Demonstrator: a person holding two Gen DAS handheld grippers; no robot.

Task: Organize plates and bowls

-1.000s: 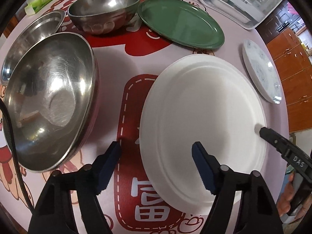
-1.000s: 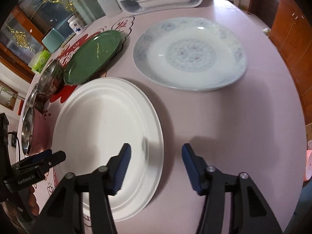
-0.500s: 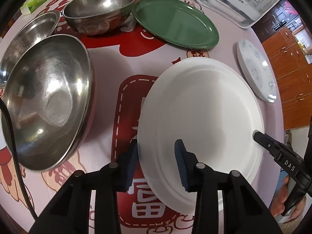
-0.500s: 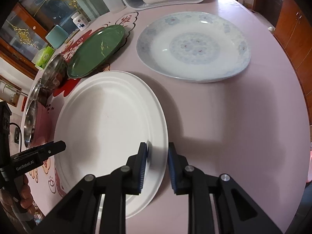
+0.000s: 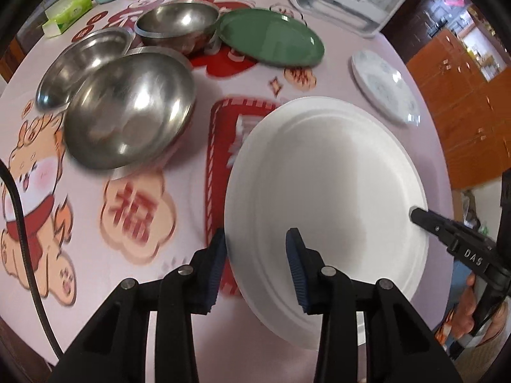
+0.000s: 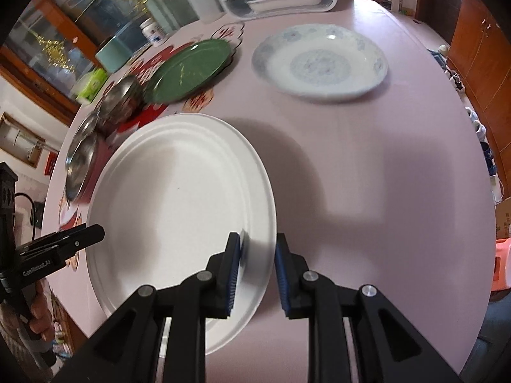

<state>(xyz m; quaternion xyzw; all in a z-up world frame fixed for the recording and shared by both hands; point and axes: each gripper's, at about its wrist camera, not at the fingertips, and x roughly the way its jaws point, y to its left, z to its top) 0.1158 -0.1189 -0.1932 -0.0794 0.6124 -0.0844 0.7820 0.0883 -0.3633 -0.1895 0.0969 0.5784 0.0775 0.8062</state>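
White plate raised off table, left tongs and right tongs angled steeply downward, pinching opposite rims

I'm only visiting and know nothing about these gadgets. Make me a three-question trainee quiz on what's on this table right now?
1. True or false: both grippers grip the white plate by its rim.
2. Which dish lies between the steel bowls and the blue-patterned plate? A) a green plate B) a red tray C) a glass bowl
3. How many steel bowls stand on the tablecloth?

Key
1. True: the left gripper and the right gripper each have jaws closed across the rim, on opposite sides.
2. A, the green plate.
3. Three: the large steel bowl, the shallow one behind it, and the far one.
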